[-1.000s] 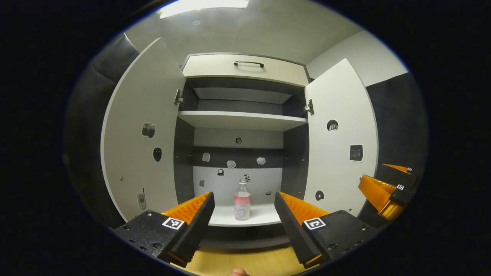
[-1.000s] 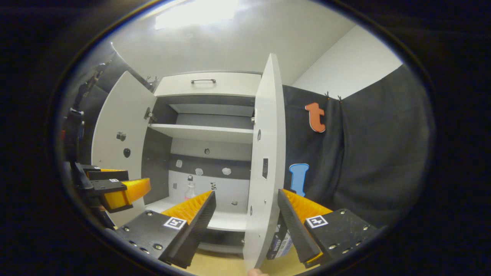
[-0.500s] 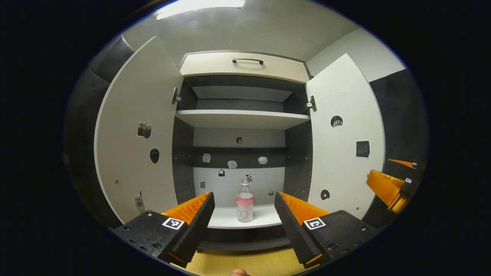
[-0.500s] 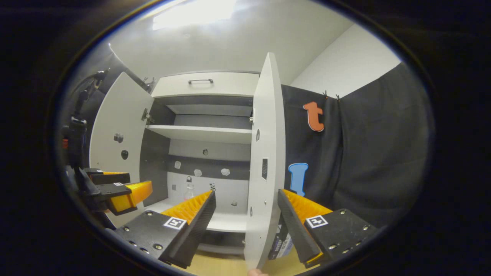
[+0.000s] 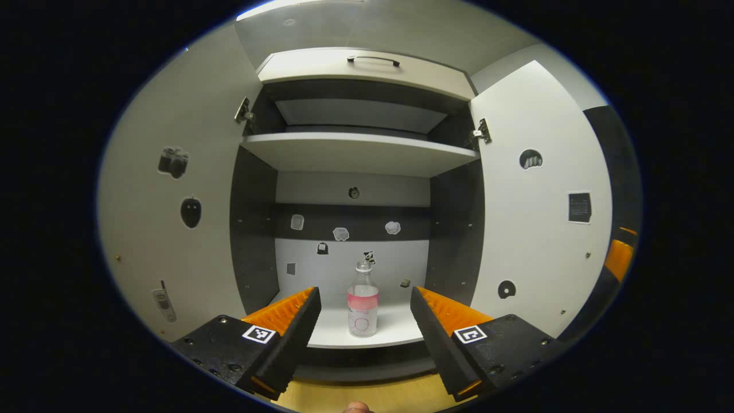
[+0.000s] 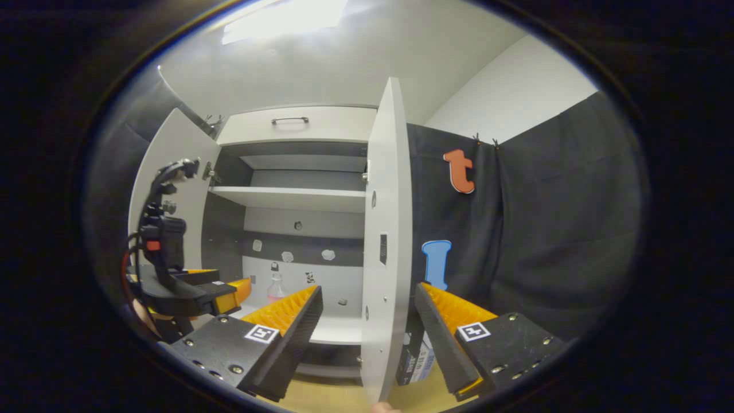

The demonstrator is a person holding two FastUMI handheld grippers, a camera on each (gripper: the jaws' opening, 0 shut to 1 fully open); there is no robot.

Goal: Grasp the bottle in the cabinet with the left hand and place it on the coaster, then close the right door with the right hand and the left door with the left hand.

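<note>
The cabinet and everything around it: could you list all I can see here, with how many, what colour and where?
Cabinet: one, white shelves with dark grey sides, straight ahead, standing open.
Doors: two, white; left door and right door both swung open.
Drawer front: one, white with a dark handle, above the shelves.
Bottle: one, clear with a pink label, upright on the bottom shelf.
Stickers: several small ones, on the back wall and both doors.
Box: one, blue and white, low behind the right door.
Tabletop: one, light wood, below the cabinet.
Left gripper: one, open, in front of the bottle, not touching it.
Right gripper: one, open, its fingers either side of the right door's edge.
</note>
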